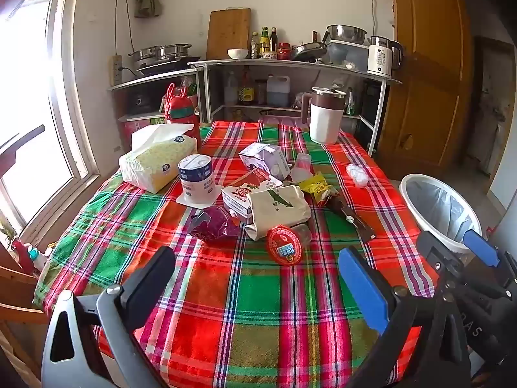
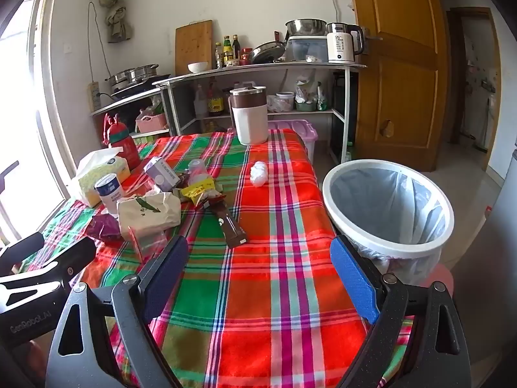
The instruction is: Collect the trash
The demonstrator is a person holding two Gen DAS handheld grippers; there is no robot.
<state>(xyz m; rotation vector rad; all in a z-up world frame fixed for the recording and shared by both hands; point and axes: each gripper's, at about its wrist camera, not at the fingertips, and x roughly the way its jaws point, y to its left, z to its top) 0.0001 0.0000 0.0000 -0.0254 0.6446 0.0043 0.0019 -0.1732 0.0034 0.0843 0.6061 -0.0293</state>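
Left tongs [image 1: 258, 286]: spread wide, nothing between the pads, poised over the near edge of the worktop [image 1: 258, 323] with its red-and-green plaid cloth. Right tongs [image 2: 260, 279]: likewise spread wide and empty, over the same cloth, near the right edge. Trash, heaped mid-worktop just beyond the left tongs: round red-lidded cup [image 1: 284, 248], nearest; purple wrapper [image 1: 215, 224] to its left; cream paper bag with green print [image 1: 279, 208]; red-and-white carton [image 1: 240, 199] behind it; lavender carton [image 1: 265, 160]; blue-and-white yogurt cup [image 1: 195, 177], upturned; yellow wrapper [image 1: 315, 186]; brown sachet [image 2: 231, 224] lying flat toward the right. Crumpled white wad [image 2: 258, 174]: alone, well apart from the heap. Tissue pack [image 1: 158, 161] and red bottle [image 1: 182, 114]: far left. White-and-brown jug [image 1: 324, 114]: upright at the far edge. Bin [image 2: 387, 207]: white, lined with a clear bag, off the worktop's right side, just beside the right tongs.
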